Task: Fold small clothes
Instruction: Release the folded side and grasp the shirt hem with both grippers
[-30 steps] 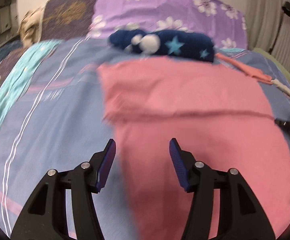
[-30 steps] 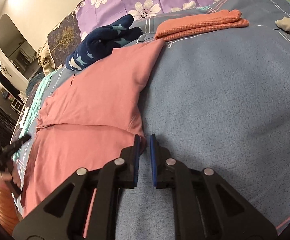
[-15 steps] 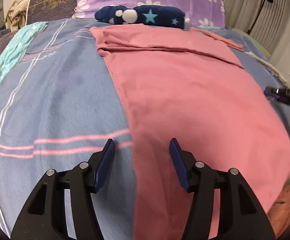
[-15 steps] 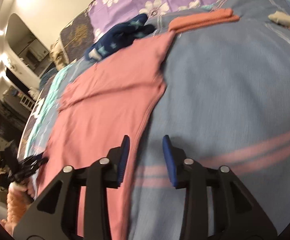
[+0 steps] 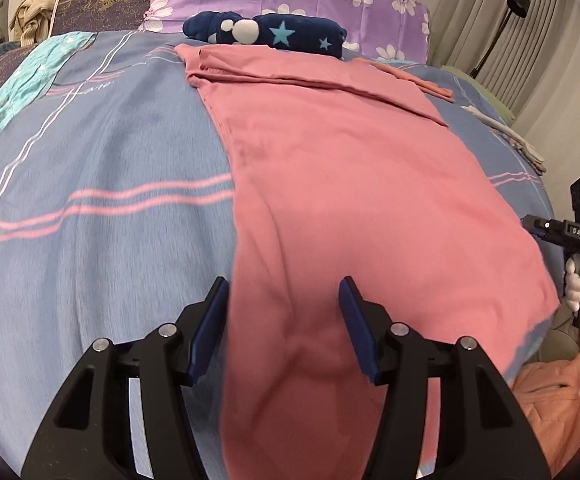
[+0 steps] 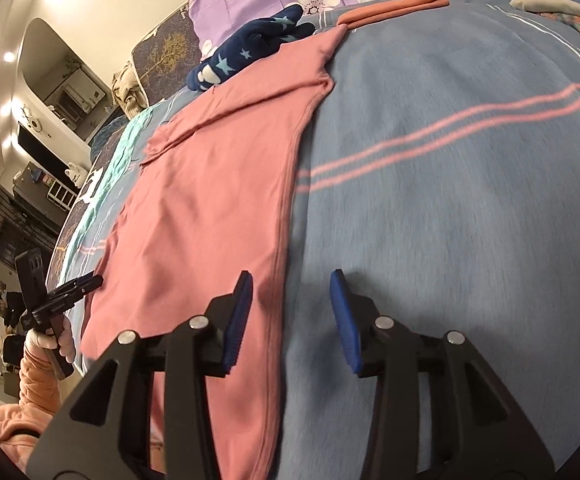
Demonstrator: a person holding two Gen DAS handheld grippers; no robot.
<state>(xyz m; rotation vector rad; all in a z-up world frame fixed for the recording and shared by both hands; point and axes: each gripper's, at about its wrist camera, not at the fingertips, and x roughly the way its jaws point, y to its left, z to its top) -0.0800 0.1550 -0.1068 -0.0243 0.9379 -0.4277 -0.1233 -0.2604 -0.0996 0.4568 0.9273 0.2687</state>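
Pink cotton runs out from under both your tools: the pink garment point(image 5: 350, 200) lies flat along the blue bedspread point(image 5: 109, 160), its near hem hanging off the bed's edge. Your left gripper point(image 5: 283, 322) hovers over that hem with jaws released, gripping nothing; your right gripper point(image 6: 290, 312) straddles the garment's side seam, jaws opening, pads clear of the cloth. Beyond, the far end of the garment is already turned back on itself, so I judge one fold made and the lengthwise folds left. Past the garment sit a navy star-print bundle point(image 5: 265, 32) and a folded orange piece point(image 6: 394, 6).
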